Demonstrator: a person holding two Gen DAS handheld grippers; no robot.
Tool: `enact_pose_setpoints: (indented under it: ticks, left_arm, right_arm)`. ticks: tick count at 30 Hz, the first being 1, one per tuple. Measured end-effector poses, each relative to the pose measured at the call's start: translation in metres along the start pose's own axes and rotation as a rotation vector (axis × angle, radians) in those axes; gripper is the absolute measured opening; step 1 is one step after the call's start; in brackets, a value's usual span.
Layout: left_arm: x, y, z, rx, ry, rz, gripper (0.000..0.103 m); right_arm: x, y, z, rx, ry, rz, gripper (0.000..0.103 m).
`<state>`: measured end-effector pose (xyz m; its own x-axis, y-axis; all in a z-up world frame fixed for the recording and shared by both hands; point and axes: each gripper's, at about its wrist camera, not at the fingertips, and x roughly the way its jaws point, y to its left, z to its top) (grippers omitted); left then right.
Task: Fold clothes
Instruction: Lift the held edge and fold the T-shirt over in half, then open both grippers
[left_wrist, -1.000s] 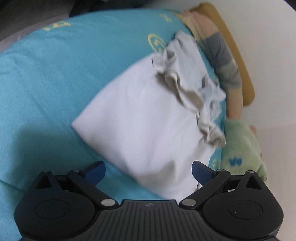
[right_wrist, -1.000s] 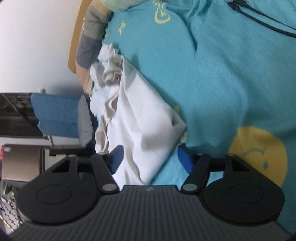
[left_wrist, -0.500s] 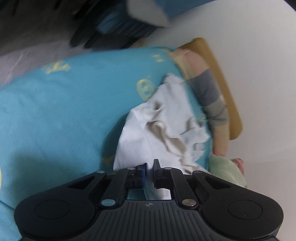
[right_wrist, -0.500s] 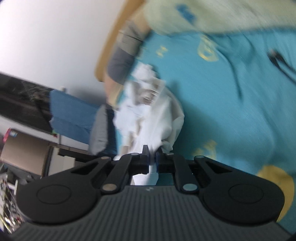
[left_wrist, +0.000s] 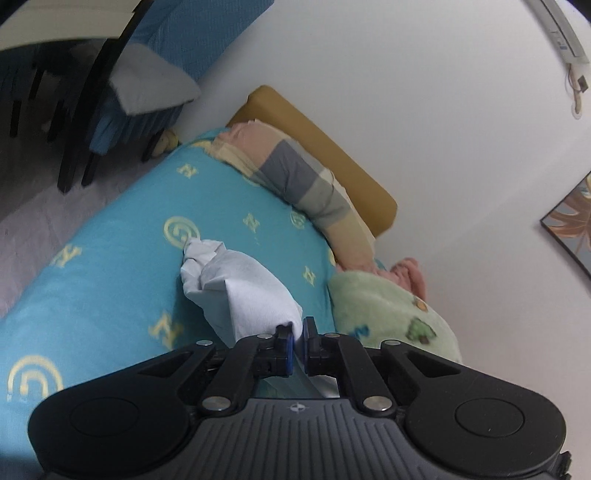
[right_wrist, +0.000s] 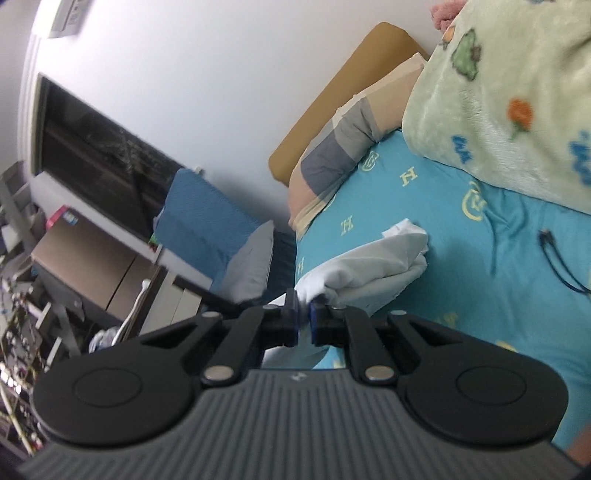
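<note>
Pinching one edge of the white garment (left_wrist: 240, 291), the left gripper (left_wrist: 298, 345) sits at lower centre of its frame with its blue-padded jaws clenched on the cloth; the right gripper (right_wrist: 303, 319) is likewise clamped on another edge of the same garment (right_wrist: 373, 266), lower centre of its own view. Between them the fabric hangs bunched and creased above the turquoise bedsheet (left_wrist: 110, 258), its far end resting on the sheet near mid-frame. Yellow "H" letters and round emblems are printed across the sheet; small blue lettering on the green fleece blanket (right_wrist: 498, 92) is too blurred to read. Along the headboard (left_wrist: 332, 147) lies a striped pillow (left_wrist: 295, 177). Only the right wrist view shows a black cable (right_wrist: 557, 258) on the sheet at the right edge, a dark monitor (right_wrist: 99, 162) at upper left and a cardboard box (right_wrist: 85, 258) below it. Only the left wrist view shows a framed picture (left_wrist: 572, 229) at the right edge and a wall air-conditioner (left_wrist: 561, 29) in the upper right corner.
</note>
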<state>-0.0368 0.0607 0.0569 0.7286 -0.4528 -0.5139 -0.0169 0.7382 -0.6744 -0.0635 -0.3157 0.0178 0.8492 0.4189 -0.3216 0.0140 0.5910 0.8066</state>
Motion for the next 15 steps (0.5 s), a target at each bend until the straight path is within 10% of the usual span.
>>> enact_pose_setpoints:
  ticks: [7,15]
  left_arm:
    - [-0.036,0.032,-0.072,-0.076,-0.095,-0.042,0.005]
    - [0.064,0.019,-0.015,-0.076,-0.068,0.083,0.005]
  right_arm:
    - [-0.033,-0.004,-0.023,-0.016,-0.021,-0.024,0.009]
    - [0.024,-0.011,0.007,0.018,-0.064,-0.102,0.01]
